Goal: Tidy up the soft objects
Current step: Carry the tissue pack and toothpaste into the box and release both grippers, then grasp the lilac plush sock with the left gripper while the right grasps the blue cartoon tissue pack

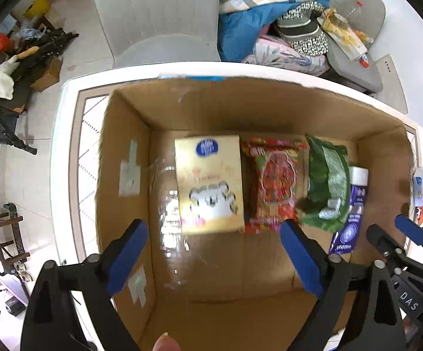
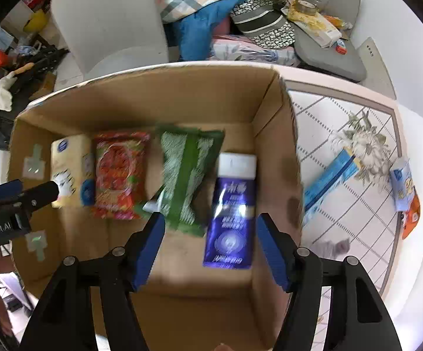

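Nearest the lens: blue-padded jaws of the left gripper (image 1: 214,256), spread wide over the cardboard box (image 1: 129,152), nothing between the pads. Likewise the right gripper (image 2: 210,251), jaws parted and straddling the purple pouch (image 2: 231,209) from above without pressing on it.

Already lined up on the box floor against the far wall, from the left wall toward the right: yellow tissue pack (image 1: 210,184) with a cartoon tiger, red snack bag (image 1: 272,181), green packet (image 1: 327,181), then the purple pouch nearest the right wall. Each just beside or touching its neighbour; green packet tilted, one corner seemingly overlapping the pouch.

Outside the box, on the patterned tablecloth (image 2: 357,204): blue pack (image 2: 328,181) just beside the box wall, and a small tissue pack (image 2: 401,184) on top of an orange item (image 2: 412,219) near the table edge. Likely still to be packed.

Risks, judged from here: clipping the box's right wall while swinging out toward the table items, dragging the box along; nudging the tilted green packet and upsetting the row; knocking the edge-side packs off the table with a careless reach; squeezing thin soft packs too hard or off-centre, so that they slip.
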A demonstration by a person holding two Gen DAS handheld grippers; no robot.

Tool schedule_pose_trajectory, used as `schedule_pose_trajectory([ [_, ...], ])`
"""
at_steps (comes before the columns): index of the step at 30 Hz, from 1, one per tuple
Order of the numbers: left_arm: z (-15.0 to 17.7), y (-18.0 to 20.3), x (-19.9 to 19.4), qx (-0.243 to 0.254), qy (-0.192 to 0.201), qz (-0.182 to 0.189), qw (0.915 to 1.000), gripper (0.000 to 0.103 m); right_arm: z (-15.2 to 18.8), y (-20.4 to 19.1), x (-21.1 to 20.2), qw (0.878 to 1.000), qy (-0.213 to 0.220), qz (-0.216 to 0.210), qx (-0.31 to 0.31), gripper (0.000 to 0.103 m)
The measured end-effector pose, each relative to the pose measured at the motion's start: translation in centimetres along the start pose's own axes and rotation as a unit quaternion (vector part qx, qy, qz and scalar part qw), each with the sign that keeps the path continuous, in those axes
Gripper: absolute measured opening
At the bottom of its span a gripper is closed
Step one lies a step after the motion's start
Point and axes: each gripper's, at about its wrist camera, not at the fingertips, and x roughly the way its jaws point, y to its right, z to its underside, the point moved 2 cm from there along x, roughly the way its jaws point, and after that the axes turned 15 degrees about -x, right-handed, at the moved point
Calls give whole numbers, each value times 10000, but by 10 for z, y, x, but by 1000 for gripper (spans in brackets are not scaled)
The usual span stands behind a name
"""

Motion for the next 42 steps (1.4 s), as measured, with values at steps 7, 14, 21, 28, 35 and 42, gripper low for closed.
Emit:
schedule_pose_trajectory([
  [7,37,-6,-20,-107,324,47,9994,97,32,-18,-13,9997,92,-195,-84,99],
  [14,73,-16,-53,-130,774,-17,9969,97,68,-25,-40,9989,347,-315,-2,99],
  [21,116,-12,-96,58,1153,-84,9933,97,107,-26,-89,9965,777,-301,49,99],
  [28,139,-8,-126,-66,1323,-8,9912,97,140,-25,-127,9926,1098,-519,36,99],
  [35,147,42,-155,251,1578,70,9871,97,158,13,-142,9879,1252,-858,307,99],
  [42,157,172,-137,1538,1484,-108,9768,97,189,133,-142,9844,1123,-638,1192,99],
])
